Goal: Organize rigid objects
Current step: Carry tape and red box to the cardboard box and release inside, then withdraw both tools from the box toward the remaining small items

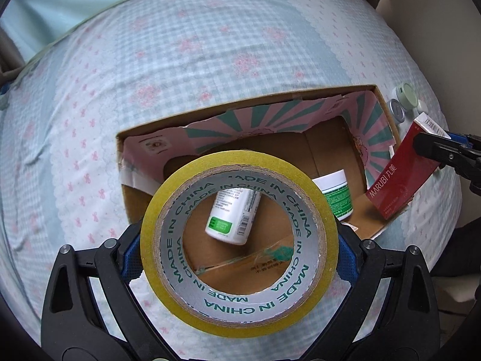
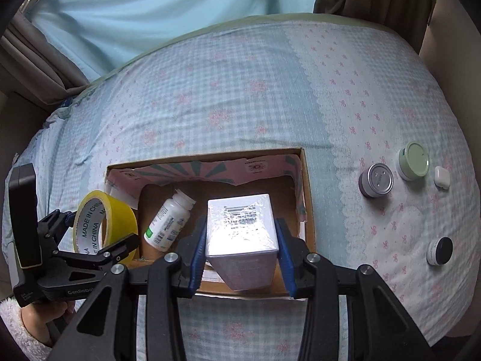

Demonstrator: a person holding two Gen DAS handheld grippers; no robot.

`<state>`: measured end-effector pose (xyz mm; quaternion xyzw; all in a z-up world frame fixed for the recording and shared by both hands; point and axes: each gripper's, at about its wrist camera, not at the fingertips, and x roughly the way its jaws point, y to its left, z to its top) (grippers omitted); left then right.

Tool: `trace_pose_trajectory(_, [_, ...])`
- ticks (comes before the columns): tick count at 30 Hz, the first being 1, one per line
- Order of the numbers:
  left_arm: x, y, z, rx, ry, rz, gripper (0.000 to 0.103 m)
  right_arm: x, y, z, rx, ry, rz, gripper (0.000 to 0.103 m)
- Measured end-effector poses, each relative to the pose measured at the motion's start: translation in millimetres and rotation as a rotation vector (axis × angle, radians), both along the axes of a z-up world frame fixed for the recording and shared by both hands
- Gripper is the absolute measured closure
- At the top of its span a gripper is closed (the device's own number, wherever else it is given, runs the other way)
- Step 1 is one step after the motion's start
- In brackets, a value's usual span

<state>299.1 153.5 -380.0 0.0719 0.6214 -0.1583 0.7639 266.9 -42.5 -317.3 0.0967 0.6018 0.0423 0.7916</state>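
Both grippers are loading the cardboard box (image 2: 306, 180). The left gripper (image 1: 240, 240) holds the yellow tape roll (image 1: 239, 310) over the box's near left part; the right gripper (image 2: 242, 255) clamps a red carton (image 1: 399, 177) above its right side. A white bottle (image 2: 168, 222) and probably a jar (image 1: 335, 194) lie inside. Next, each must lower and release without hitting them.

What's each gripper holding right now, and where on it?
Left gripper clamps the tape roll across its outer sides. Right gripper grips the red carton near its top end, by its side faces.
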Motion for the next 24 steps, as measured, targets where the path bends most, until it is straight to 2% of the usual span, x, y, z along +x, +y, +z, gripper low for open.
trace_pose_trajectory(6, [7,-19,-21,0.006,0.036,-0.048,0.007,12,-4,-27,0.001,0.083,0.003,0.064])
trace_pose_trajectory(10, [6,-28,-27,0.022,0.041,-0.082,0.007,16,-4,-31,0.002,0.100,0.007,0.064])
trace_pose_trajectory(14, [6,-35,-26,0.076,-0.011,-0.111,0.006,26,-4,-37,0.016,0.116,-0.008,0.063])
trace_pose_trajectory(15, [6,-36,-24,0.074,-0.021,-0.118,0.000,29,-3,-38,0.012,0.111,-0.014,0.062])
trace_pose_trajectory(16, [5,-34,-20,0.053,-0.035,-0.118,0.000,33,-4,-40,0.016,0.114,-0.028,0.051])
trace_pose_trajectory(17, [4,-33,-16,0.031,-0.041,-0.117,0.000,36,-6,-41,0.025,0.115,-0.043,0.021])
trace_pose_trajectory(18, [3,-31,-15,0.022,-0.036,-0.121,0.000,37,-7,-40,0.043,0.104,-0.051,0.002])
trace_pose_trajectory(21, [-1,-29,-18,0.058,-0.017,-0.129,0.000,37,-11,-36,0.046,0.063,-0.067,0.000])
trace_pose_trajectory(24, [-4,-21,-20,0.056,0.004,-0.114,0.000,30,-12,-39,0.050,0.075,-0.064,0.000])
